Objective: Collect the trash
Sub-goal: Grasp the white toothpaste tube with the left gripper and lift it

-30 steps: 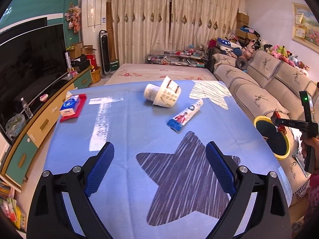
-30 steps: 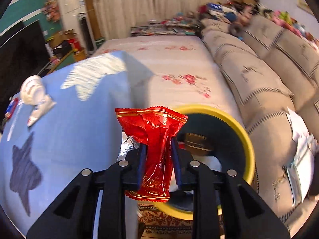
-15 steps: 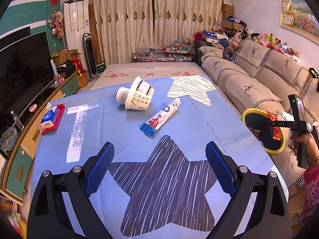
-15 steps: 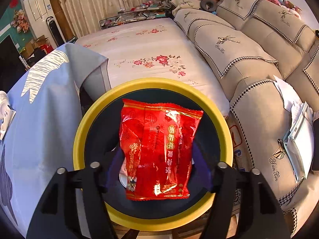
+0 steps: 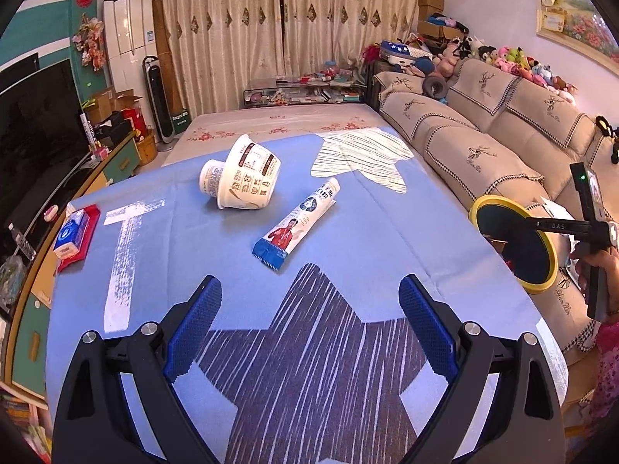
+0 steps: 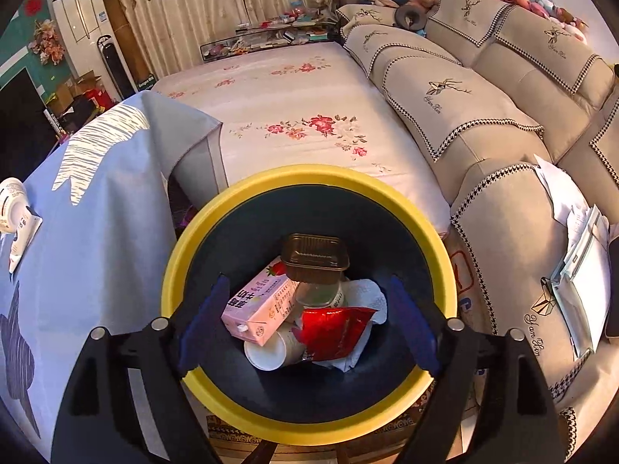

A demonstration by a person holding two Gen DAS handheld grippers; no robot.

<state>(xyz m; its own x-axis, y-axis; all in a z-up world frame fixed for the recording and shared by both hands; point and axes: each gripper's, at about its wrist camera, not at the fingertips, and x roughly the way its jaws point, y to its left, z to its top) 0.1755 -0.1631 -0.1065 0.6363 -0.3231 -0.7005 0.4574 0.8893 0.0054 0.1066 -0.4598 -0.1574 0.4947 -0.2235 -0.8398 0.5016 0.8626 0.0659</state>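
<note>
Trash sits in the bin (image 6: 309, 178), which has a yellow rim and a dark inside. In it lie a red wrapper (image 6: 332, 332), a pink carton (image 6: 259, 305), a brown tray (image 6: 315, 259), a white cup (image 6: 271, 352) on its side and some white paper (image 6: 367, 294). The wrapper rests on top of the paper, beside the carton. The carton's long side runs from the lower left up to the tray.

The right gripper (image 6: 307, 321) hangs over the bin. Its jaws have just been opening and now stand wide with nothing between them.

The left gripper (image 5: 309, 332) is also wide open and holds nothing. It hovers over a blue cloth (image 5: 193, 239) with a dark star.

Only the left view shows more trash on the cloth: a white tub (image 5: 243, 178) lying on its side and a long packet (image 5: 298, 228). The packet's blue end points at the gripper, and its other end points up and to the right. That view sees the bin from the side, so what is in it is hidden.
</note>
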